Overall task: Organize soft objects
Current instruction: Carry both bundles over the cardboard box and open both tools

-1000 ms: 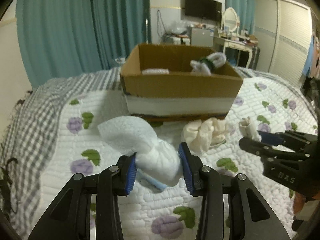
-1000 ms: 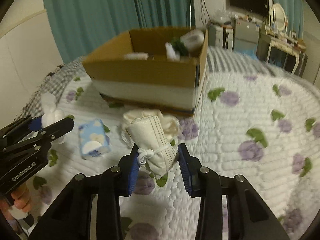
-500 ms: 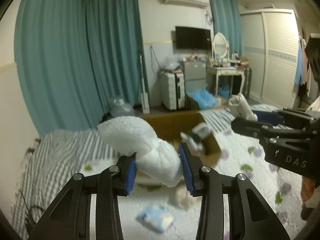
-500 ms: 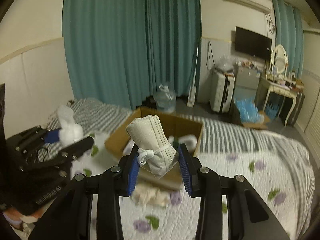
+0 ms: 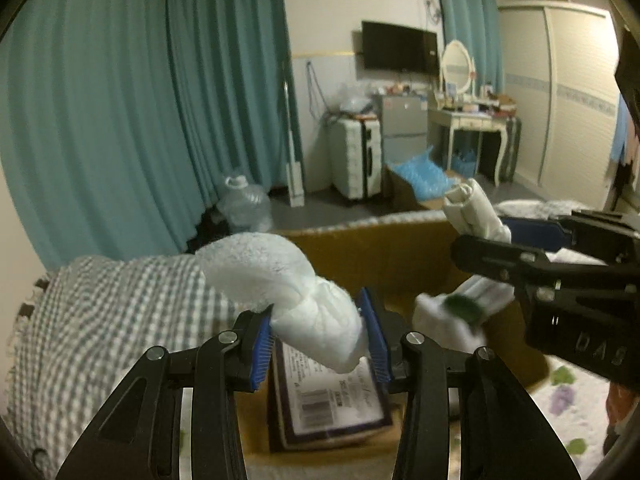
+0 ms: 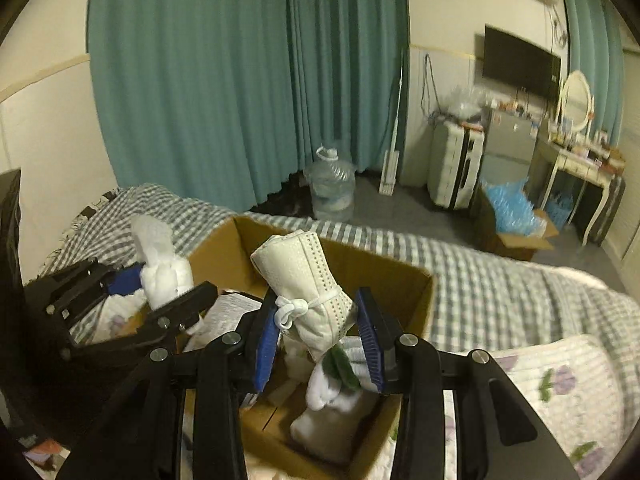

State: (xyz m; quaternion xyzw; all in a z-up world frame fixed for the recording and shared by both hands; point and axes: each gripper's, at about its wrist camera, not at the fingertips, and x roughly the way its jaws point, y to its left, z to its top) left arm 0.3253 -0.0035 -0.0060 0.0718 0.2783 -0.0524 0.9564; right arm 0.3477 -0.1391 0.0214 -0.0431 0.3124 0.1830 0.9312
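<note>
My left gripper (image 5: 320,336) is shut on a fluffy white cloth bundle (image 5: 288,280) and holds it over the open cardboard box (image 5: 384,252). My right gripper (image 6: 318,340) is shut on a cream rolled cloth tied with a string (image 6: 308,288), also above the box (image 6: 416,300). Each gripper shows in the other's view: the right one (image 5: 500,240) with its cream roll (image 5: 472,212), the left one (image 6: 160,292) with its white bundle (image 6: 160,264). Inside the box lie a white-and-green soft item (image 6: 336,376) and a flat purple-edged packet (image 5: 328,400).
The box stands on a bed with a flowered quilt (image 6: 560,384) and a grey checked blanket (image 5: 120,312). Beyond the bed are teal curtains (image 6: 240,80), a water jug (image 6: 330,192), a suitcase (image 5: 356,156) and a dressing table (image 5: 472,120).
Both grippers have lifted their bundles off the quilt and moved forward until they hang over the open box. The box interior now fills the lower part of both views.
</note>
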